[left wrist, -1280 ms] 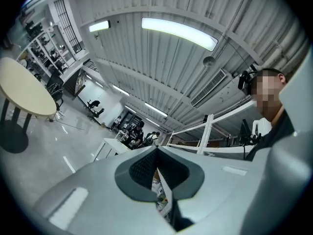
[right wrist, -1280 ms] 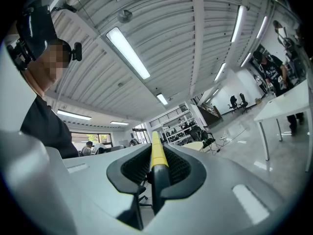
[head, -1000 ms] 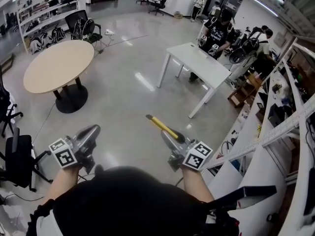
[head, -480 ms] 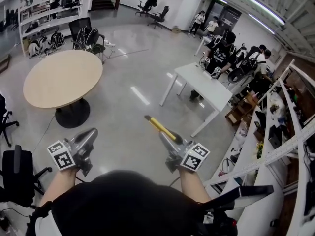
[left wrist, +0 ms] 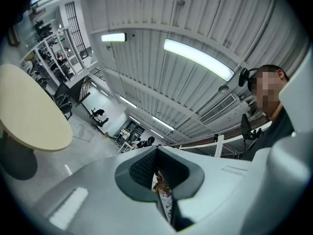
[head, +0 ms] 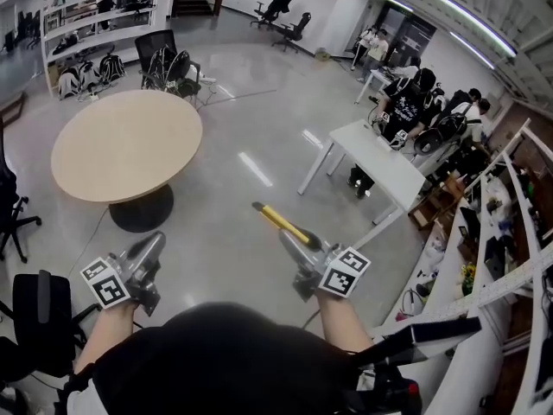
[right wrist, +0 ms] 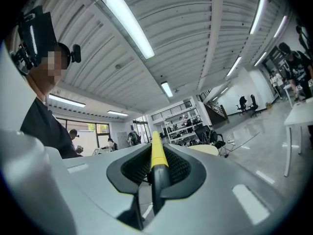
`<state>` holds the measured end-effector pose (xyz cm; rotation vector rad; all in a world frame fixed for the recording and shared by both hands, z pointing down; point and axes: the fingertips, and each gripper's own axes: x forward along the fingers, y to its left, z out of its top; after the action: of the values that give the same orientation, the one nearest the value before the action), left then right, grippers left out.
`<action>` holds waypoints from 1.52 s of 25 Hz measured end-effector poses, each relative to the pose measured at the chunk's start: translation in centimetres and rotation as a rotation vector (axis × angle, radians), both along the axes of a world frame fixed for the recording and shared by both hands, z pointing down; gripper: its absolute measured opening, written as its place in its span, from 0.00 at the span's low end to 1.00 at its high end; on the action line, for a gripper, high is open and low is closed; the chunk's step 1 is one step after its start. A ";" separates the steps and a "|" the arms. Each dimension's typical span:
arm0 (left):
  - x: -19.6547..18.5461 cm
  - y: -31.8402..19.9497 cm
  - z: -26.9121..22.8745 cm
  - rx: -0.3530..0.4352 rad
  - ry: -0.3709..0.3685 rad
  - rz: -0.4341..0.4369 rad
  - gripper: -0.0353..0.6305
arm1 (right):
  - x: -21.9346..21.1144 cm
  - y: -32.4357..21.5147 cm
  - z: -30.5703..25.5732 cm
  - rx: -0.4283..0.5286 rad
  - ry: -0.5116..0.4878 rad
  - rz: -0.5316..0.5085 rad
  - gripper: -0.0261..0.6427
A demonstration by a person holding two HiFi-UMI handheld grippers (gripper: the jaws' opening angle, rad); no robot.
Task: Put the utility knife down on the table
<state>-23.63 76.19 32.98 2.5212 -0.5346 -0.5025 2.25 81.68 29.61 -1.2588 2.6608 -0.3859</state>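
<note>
The utility knife (head: 278,220), yellow with a black grip, sticks forward and up-left out of my right gripper (head: 294,242), which is shut on its handle. In the right gripper view the knife (right wrist: 157,152) stands clamped between the two dark pads of the right gripper (right wrist: 155,166). My left gripper (head: 156,244) is held at the lower left, jaws together with nothing between them; in its own view the left gripper (left wrist: 159,174) shows only a thin slit. Both hang over bare floor. The round beige table (head: 125,145) lies ahead to the left.
A white rectangular table (head: 386,168) stands ahead right, with people (head: 410,102) behind it. Black office chairs (head: 164,59) and shelving (head: 86,15) are beyond the round table; another chair (head: 39,318) is close at my left. Shelves and clutter (head: 484,258) line the right side.
Both grippers kept their pose while I walked forward. The round table has grown larger and come closer; the white table has shifted to the right.
</note>
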 end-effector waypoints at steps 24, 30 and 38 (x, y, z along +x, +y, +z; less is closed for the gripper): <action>22.4 -15.9 -1.2 0.012 -0.041 -0.086 0.05 | 22.1 -19.8 0.6 0.032 -0.052 -0.124 0.17; 27.2 -19.4 -0.8 -0.008 -0.063 -0.050 0.05 | 26.5 -22.7 1.2 0.015 -0.066 -0.103 0.17; 28.9 -26.6 0.9 -0.024 -0.044 0.018 0.05 | 27.9 -28.4 2.6 -0.016 -0.043 -0.038 0.17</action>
<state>5.24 49.54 33.86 2.5167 -0.5307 -0.4320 30.14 53.27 32.18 -1.1917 2.6538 -0.4356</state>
